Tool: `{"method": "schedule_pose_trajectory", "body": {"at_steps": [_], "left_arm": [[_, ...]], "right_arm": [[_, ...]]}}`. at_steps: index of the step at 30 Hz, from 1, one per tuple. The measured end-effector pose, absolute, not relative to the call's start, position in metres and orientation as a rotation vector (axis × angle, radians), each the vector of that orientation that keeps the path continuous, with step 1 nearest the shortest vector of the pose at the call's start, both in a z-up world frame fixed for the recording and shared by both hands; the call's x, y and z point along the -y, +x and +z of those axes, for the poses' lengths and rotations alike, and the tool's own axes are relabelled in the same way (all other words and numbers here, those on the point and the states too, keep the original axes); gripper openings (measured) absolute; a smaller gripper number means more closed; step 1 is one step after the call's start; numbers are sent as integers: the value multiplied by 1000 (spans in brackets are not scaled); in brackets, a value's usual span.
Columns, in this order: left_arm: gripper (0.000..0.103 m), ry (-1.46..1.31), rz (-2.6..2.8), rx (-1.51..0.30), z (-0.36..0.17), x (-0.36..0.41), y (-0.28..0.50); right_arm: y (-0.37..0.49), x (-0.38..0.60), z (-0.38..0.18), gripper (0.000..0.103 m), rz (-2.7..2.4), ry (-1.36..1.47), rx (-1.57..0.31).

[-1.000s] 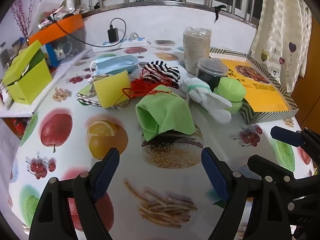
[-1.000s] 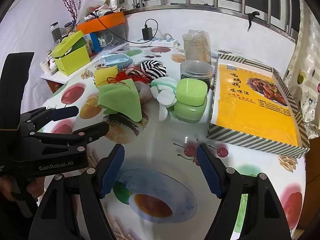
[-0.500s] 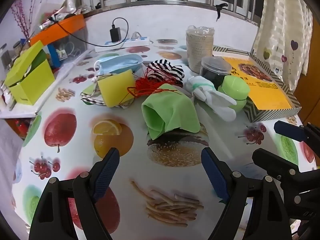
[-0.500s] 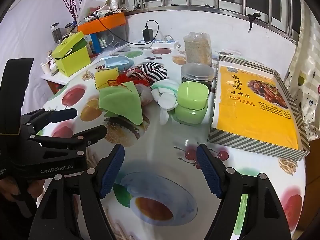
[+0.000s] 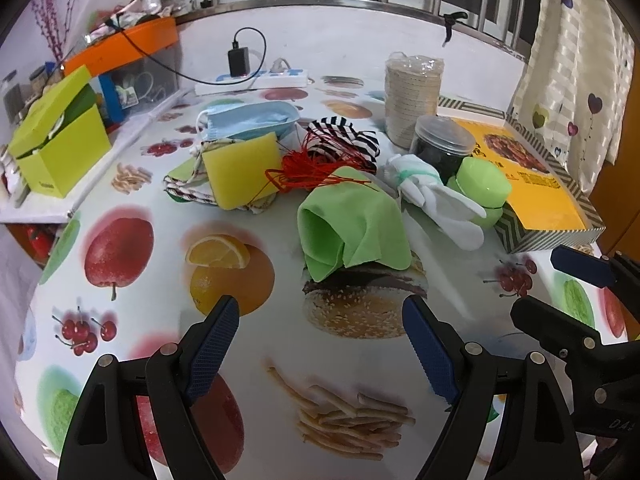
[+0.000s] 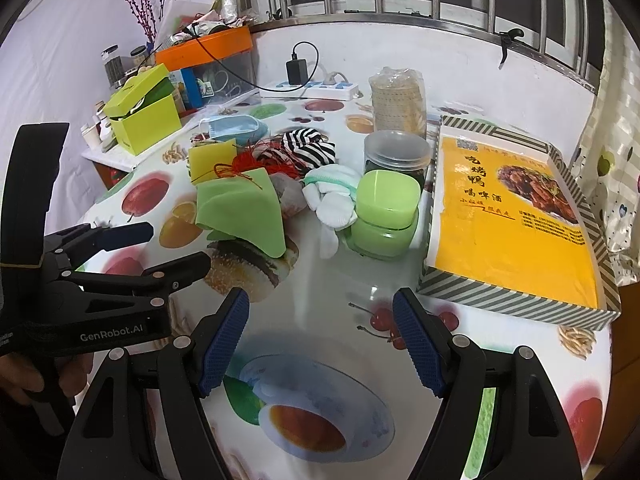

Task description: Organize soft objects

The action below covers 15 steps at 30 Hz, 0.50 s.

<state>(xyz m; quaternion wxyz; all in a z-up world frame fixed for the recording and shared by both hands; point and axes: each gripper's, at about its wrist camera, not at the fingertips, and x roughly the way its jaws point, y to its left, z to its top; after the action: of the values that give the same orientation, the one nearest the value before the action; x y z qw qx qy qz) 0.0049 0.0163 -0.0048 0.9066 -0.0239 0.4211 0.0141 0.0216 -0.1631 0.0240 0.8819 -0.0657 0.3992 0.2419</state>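
A pile of soft things lies mid-table: a green cloth (image 5: 356, 220) (image 6: 240, 208), a yellow sponge (image 5: 240, 170) (image 6: 210, 160), red string (image 5: 312, 166), a striped black-and-white cloth (image 5: 346, 140) (image 6: 304, 146), a blue face mask (image 5: 248, 120) (image 6: 236, 126) and white gloves (image 5: 436, 200) (image 6: 332, 200). My left gripper (image 5: 320, 340) is open and empty, short of the green cloth; it also shows in the right wrist view (image 6: 168, 248). My right gripper (image 6: 320, 336) is open and empty, nearer the table's front; it shows in the left wrist view (image 5: 560, 288).
A green lidded jar (image 6: 384, 216), a dark clear-lidded jar (image 6: 396, 152) and a wrapped stack of discs (image 6: 398, 96) stand right of the pile. A striped box with a yellow top (image 6: 516, 220) lies at the right. A lime box (image 5: 56, 148) sits on a left shelf. A power strip (image 5: 260, 78) lies at the back.
Both grippers have drawn back and risen slightly from the pile; the objects look a little farther off. Nothing on the table has moved.
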Motion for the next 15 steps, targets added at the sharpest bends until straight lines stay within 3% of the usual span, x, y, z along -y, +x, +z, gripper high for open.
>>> {"method": "schedule_pose_trajectory", "body": {"at_steps": [15], "left_arm": [[84,-85,41,-850,-1,-29,14]], "right_arm": [[31,156,23,75,513,-146,-811]]}}
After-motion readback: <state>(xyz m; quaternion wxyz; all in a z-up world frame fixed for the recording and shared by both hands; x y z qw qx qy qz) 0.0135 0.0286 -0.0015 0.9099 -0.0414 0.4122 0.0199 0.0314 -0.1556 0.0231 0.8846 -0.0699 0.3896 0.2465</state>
